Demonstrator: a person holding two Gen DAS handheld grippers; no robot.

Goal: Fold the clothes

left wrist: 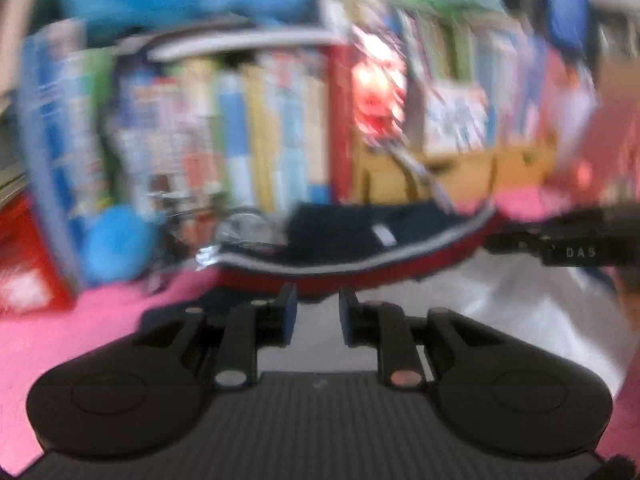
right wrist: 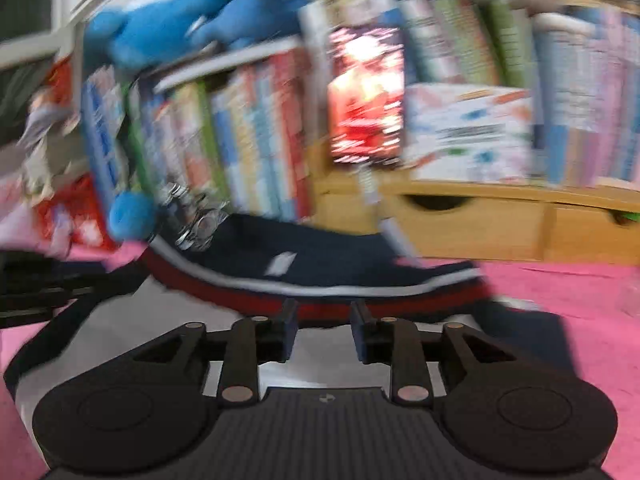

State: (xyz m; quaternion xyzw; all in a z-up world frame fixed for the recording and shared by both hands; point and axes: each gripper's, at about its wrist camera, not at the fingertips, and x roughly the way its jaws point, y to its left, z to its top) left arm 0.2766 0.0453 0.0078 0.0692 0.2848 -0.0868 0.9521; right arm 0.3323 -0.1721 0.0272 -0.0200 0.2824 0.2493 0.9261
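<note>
- One garment (left wrist: 360, 248) here: navy top part with a small white tag, a grey stripe and a red band along its near edge, and a white/grey panel closer to the cameras. It's spread on the pink surface (left wrist: 80, 320), in front of the bookshelf (right wrist: 460, 196).
- Two grippers. The left gripper (left wrist: 316, 312) sits right at the garment's red edge, jaws a narrow gap apart, nothing pinched between them as far as I can see.
- The right gripper (right wrist: 325, 320) is at the same red edge, jaws also slightly apart and empty. It also pokes in from the right side of the left wrist view, near the garment.
- Behind the garment: one row of books (right wrist: 248, 140) on the bookshelf, and two wooden drawers (right wrist: 472, 228) under it.
- Blue plush toy (right wrist: 192, 12) up on top of the books, left of the garment. Can't count the pieces, too blurry.
- Something shiny and metallic (right wrist: 200, 220) at the garment's far left corner; can't tell what it is.
</note>
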